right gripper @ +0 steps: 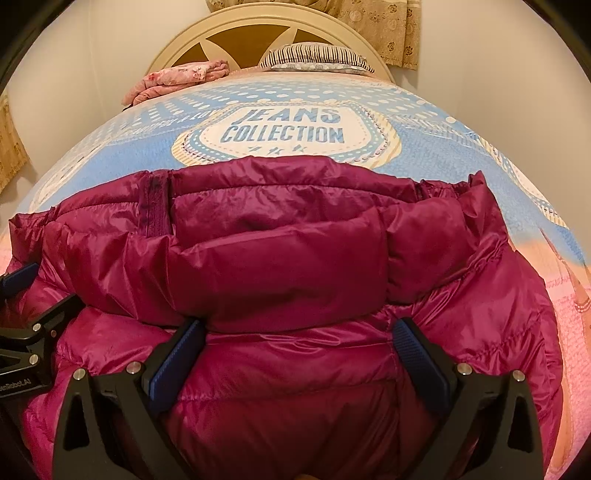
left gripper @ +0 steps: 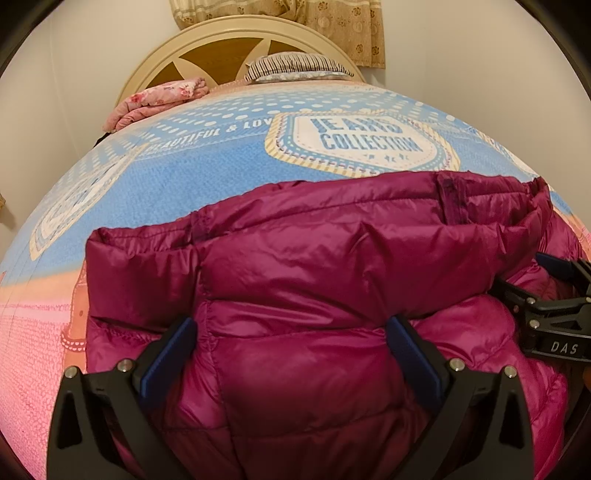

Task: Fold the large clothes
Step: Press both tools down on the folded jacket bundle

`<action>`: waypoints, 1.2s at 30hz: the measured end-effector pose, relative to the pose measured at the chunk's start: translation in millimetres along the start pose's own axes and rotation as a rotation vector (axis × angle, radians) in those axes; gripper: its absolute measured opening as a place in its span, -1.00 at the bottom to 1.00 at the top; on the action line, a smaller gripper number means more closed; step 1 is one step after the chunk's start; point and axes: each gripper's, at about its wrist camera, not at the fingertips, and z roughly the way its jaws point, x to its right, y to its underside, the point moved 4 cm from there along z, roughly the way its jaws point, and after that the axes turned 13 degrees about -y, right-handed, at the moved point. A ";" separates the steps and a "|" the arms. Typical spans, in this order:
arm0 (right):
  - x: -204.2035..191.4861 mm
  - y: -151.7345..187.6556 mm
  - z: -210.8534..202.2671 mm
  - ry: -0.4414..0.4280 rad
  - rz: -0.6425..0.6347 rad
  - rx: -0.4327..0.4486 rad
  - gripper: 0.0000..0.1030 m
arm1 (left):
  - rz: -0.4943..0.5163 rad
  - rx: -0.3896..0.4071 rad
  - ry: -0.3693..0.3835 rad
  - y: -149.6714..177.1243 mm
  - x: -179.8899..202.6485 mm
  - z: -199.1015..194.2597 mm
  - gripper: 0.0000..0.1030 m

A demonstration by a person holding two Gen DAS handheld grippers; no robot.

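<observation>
A wide bed covered by a blue, pink and white printed blanket (left gripper: 207, 173) bearing a "JEANS COLLECTION" badge fills most of both views, running back to a rounded cream wooden headboard (right gripper: 229, 27) under a beige flowered curtain (left gripper: 332, 22). Across the near part of the blanket lies the shiny magenta quilted down jacket (left gripper: 303, 258), puffy and bunched into a wide heap, with one thick padded layer folded over the lower layer nearest the cameras; a darker fabric strip shows along its far edge. At the head of the bed, a black-and-white striped pillow (right gripper: 317, 55) rests against the headboard, and to its left sits a folded pink floral cloth (left gripper: 162, 98). The left gripper (left gripper: 291, 354), black with blue pads, has its fingers spread wide, the jacket's padded fabric bulging between them, with nothing pinched. The right gripper (right gripper: 299, 354) is likewise spread wide over the jacket, gripping nothing; its tips sit just at the edge of the folded-over layer. Each gripper appears at the edge of the other's view, close alongside over the jacket.
</observation>
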 end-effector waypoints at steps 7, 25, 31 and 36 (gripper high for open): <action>-9.3 -0.8 -27.1 0.007 0.005 0.049 0.98 | -0.010 -0.006 0.012 1.3 0.3 1.6 1.00; -19.5 22.4 -13.8 -0.012 -0.017 0.026 0.98 | -0.003 -0.008 0.005 0.8 -1.3 0.9 1.00; -20.7 20.9 -9.8 0.008 -0.030 0.019 0.98 | -0.002 -0.012 0.001 0.9 -1.6 0.9 1.00; -21.3 20.2 -14.0 0.009 -0.028 0.017 0.98 | -0.010 -0.015 0.010 0.8 -3.2 1.0 1.00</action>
